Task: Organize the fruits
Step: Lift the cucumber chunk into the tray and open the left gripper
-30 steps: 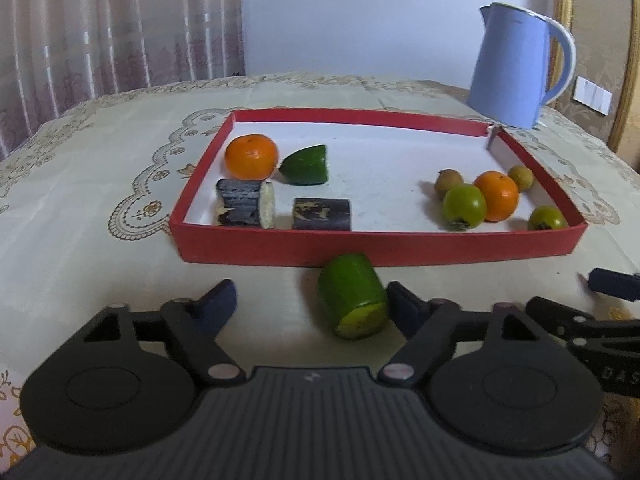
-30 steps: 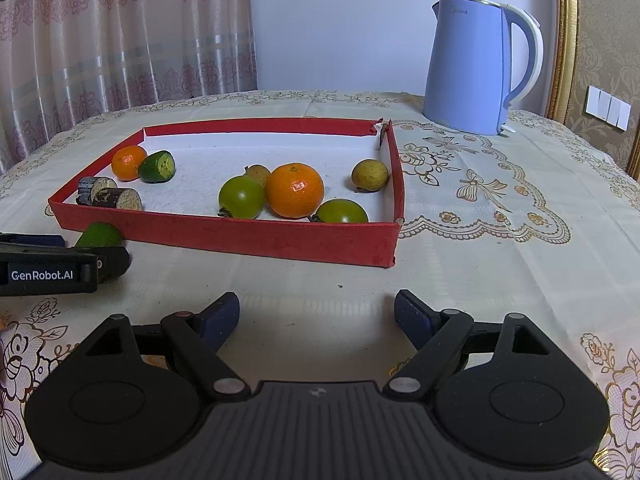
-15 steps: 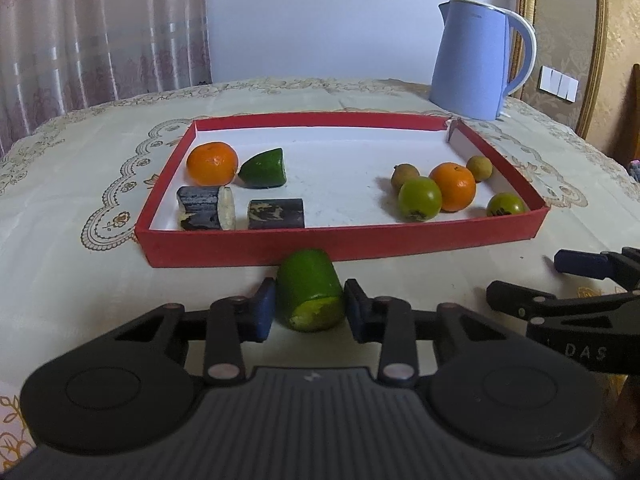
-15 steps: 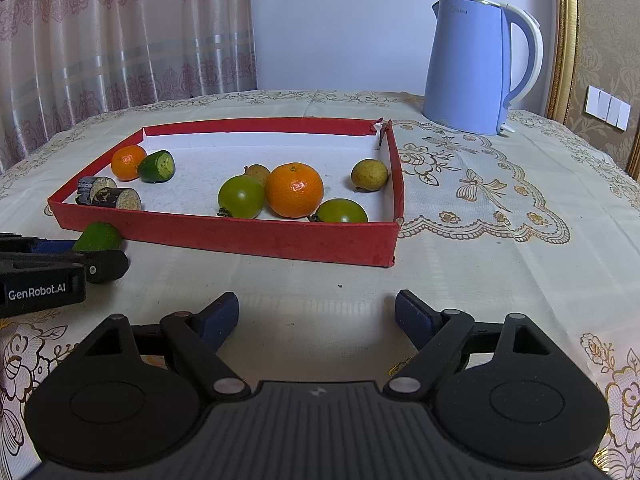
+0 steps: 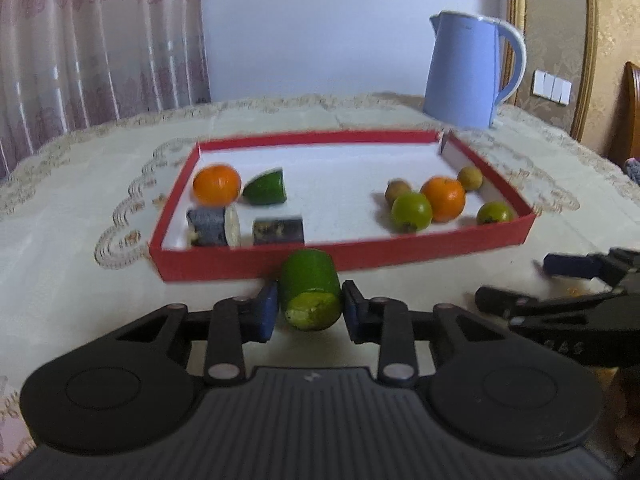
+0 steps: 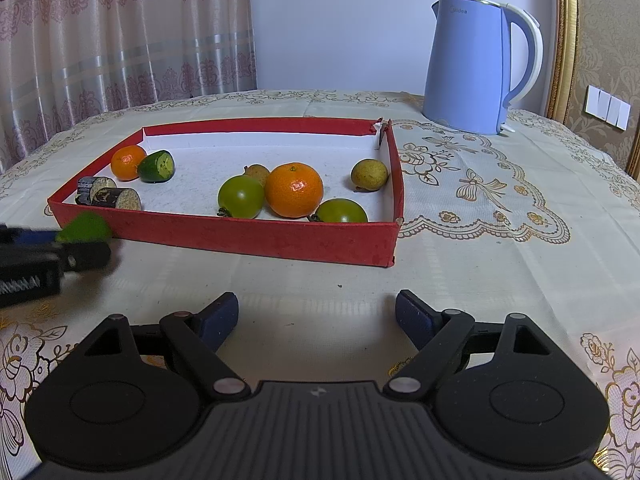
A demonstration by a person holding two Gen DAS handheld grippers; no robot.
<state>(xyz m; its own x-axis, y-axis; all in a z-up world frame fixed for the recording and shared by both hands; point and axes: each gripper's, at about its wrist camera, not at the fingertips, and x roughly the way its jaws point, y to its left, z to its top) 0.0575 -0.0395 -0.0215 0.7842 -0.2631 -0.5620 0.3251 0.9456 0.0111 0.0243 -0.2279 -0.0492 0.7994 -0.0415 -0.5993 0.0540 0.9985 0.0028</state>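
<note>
A clothed table (image 6: 460, 264) carries red tray (image 6: 256, 236) and kettle (image 6: 472, 68).

red tray (image 6: 256, 236), white inside. two orange mandarins (image 6: 294, 195). green cucumber piece (image 5: 310, 294), cut face yellow-green. dark purple-black cane pieces (image 5: 278, 231). pale blue kettle (image 6: 472, 70). cream tablecloth (image 6: 500, 240), gold floral pattern. pink patterned curtain (image 6: 120, 40). black grippers, blue pads (image 6: 218, 320).

Left matte-black plastic gripper (image 5: 309, 312): ribbed housing at 6 o'clock, silver pivot screws, blue finger pads (image 5: 267, 312). Right matte-black plastic gripper (image 6: 317, 318): same.
</note>
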